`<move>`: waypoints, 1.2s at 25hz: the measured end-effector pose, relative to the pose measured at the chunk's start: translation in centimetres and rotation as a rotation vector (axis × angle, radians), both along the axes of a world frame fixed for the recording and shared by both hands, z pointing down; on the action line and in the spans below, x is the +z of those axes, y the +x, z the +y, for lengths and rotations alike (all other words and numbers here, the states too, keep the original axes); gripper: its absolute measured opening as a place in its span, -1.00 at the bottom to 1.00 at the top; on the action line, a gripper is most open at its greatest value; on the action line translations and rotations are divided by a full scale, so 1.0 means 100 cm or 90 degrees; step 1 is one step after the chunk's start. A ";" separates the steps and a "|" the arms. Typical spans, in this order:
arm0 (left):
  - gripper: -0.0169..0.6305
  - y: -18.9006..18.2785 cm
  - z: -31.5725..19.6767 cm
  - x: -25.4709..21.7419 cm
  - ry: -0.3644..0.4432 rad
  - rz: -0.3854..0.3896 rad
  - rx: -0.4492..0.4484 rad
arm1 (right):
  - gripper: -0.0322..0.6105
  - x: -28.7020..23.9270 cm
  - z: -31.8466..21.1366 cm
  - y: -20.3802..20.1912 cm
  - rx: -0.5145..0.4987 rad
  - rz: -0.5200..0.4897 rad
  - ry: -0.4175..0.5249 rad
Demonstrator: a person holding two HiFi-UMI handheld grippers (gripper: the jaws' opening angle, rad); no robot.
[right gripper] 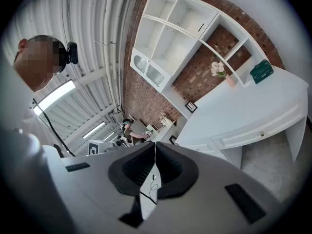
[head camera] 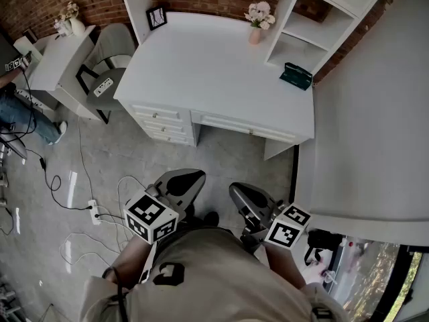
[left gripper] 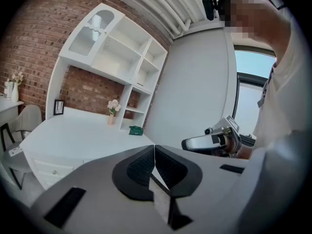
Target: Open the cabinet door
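Cabinet door (left gripper: pixel 92 30), the arched glazed one, sits top-left in the white shelf unit (left gripper: pixel 131 62) over the desk (head camera: pixel 221 79). It looks closed to me and is well apart from both tools. L gripper (left gripper: pixel 154 147): jaws pressed together, nothing btwn them. R gripper (right gripper: pixel 155 145): same, empty. I see both held low by the person's torso, short of the desk front. Flower vase (head camera: pixel 258 20) & green box (head camera: pixel 295 76) are on the desk.

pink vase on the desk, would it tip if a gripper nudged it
Probably tippy: the vase looks narrow and tall, with flowers bulking above its rim. A low push might slide it on the smooth white desk. Possibly ceramic, so breakable.
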State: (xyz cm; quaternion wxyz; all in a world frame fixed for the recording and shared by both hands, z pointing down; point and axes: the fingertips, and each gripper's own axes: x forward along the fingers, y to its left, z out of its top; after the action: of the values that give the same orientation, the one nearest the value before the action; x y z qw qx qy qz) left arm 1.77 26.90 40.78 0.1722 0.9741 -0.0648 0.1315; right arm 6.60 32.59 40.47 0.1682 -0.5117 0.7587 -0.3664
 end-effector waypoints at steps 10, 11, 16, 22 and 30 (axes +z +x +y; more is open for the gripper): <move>-0.90 -0.016 0.006 -0.018 0.026 0.017 0.001 | -0.80 -0.016 -0.003 -0.026 -0.023 0.019 0.026; -0.90 -0.017 0.009 -0.017 0.026 0.014 0.002 | -0.80 -0.016 -0.003 -0.027 -0.025 0.019 0.028; -0.90 -0.017 0.020 -0.015 0.026 0.006 -0.005 | -0.80 -0.015 0.002 -0.027 -0.037 0.018 0.030; -0.90 -0.011 0.030 -0.017 0.038 -0.006 -0.016 | -0.80 -0.004 0.018 -0.015 -0.028 0.002 0.021; -0.90 -0.004 0.034 -0.012 0.042 -0.025 -0.014 | -0.80 0.009 0.029 0.004 -0.012 0.022 0.013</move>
State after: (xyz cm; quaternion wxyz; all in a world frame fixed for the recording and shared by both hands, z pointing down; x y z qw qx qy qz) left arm 1.33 30.26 39.61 0.1403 0.9757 -0.0829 0.1465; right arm 7.03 35.47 41.33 0.1568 -0.5089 0.7702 -0.3510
